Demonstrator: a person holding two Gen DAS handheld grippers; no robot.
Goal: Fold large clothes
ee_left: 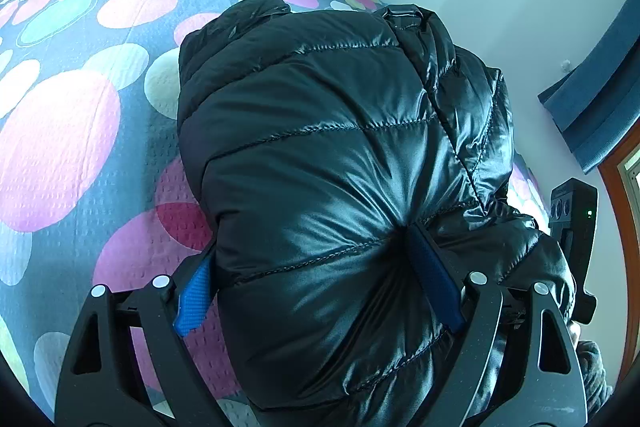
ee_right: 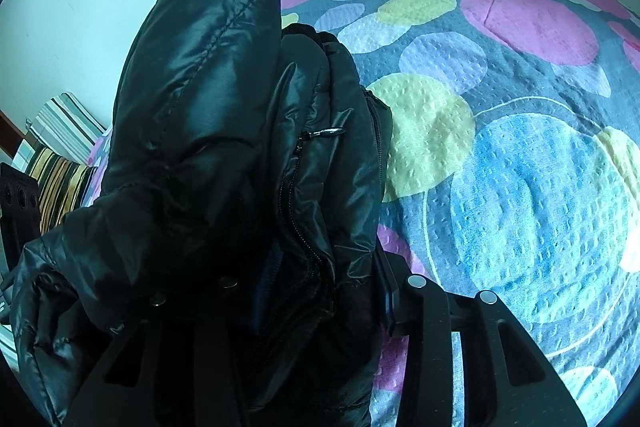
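Note:
A shiny black puffer jacket [ee_left: 320, 155] hangs bunched over the bed, held between both grippers. My left gripper [ee_left: 312, 267] is shut on a thick fold of the quilted body; its blue pads [ee_left: 432, 275] press into the fabric from both sides. In the right wrist view the jacket [ee_right: 224, 131] shows its zipper and a sleeve or hood end drooping at the left. My right gripper [ee_right: 320, 287] is shut on the jacket near the zipper; the left finger is mostly hidden by fabric.
The bed carries a grey bedspread with large coloured circles [ee_left: 80, 131] [ee_right: 520, 147]. A white wall stands behind. A blue curtain [ee_left: 600, 99] and wooden frame are at the right. A striped pillow [ee_right: 60, 163] lies at the left. The other gripper's body [ee_left: 572, 227] is close.

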